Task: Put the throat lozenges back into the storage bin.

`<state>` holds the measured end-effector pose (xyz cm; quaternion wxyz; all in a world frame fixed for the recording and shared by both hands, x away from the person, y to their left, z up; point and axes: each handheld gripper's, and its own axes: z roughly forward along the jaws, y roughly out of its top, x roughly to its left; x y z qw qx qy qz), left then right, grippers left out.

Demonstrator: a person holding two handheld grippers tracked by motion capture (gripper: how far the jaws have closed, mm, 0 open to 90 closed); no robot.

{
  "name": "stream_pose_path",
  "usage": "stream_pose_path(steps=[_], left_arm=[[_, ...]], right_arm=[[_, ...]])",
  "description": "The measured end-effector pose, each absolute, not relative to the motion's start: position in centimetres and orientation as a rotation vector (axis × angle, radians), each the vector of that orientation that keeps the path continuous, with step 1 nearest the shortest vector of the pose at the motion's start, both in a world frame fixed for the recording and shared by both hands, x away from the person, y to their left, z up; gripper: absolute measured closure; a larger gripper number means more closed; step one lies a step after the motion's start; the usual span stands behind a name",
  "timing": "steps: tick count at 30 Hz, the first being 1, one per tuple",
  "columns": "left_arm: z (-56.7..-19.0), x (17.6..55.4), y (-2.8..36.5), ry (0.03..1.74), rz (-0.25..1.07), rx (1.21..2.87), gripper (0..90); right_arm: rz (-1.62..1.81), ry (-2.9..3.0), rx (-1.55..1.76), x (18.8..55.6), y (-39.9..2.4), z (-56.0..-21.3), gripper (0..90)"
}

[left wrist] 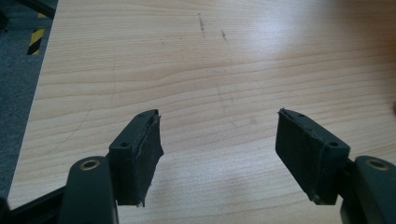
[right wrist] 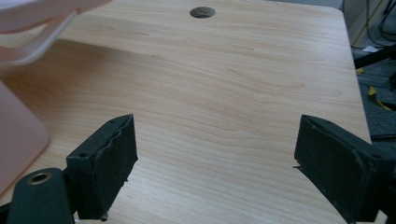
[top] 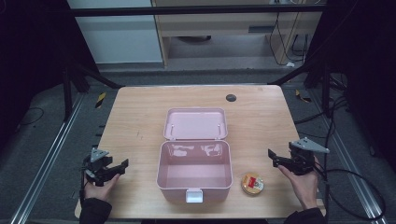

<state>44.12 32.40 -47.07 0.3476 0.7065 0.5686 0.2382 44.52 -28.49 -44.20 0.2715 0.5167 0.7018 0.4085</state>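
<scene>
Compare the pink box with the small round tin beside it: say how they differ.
The pink box is large and rectangular; the round tin is small, flat and circular. The box stands open, lid swung back, its inside bare; the tin is shut. The box is plain pink with a white latch; the tin is golden with a red and white label. Both rest on the wooden table, apart, with neither gripper touching them.

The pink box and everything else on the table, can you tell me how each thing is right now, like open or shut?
Pink plastic box: open, empty inside, lid tipped back behind it.
White front latch: undone.
Small round yellow tin: lying flat on the wooden table, right of the box, untouched.
Left gripper: fingers open, holding nothing.
Right gripper: fingers open, holding nothing.
</scene>
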Motion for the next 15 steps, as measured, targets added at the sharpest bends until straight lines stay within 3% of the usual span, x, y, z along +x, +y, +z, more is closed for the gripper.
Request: stream_pose_path(steps=[15], left_arm=[[-47.2,44.3,32.0,1.457,0.610,1.859,30.8]], right_arm=[[1.101,2.096,1.175,45.4,-25.8,-40.5,10.2]])
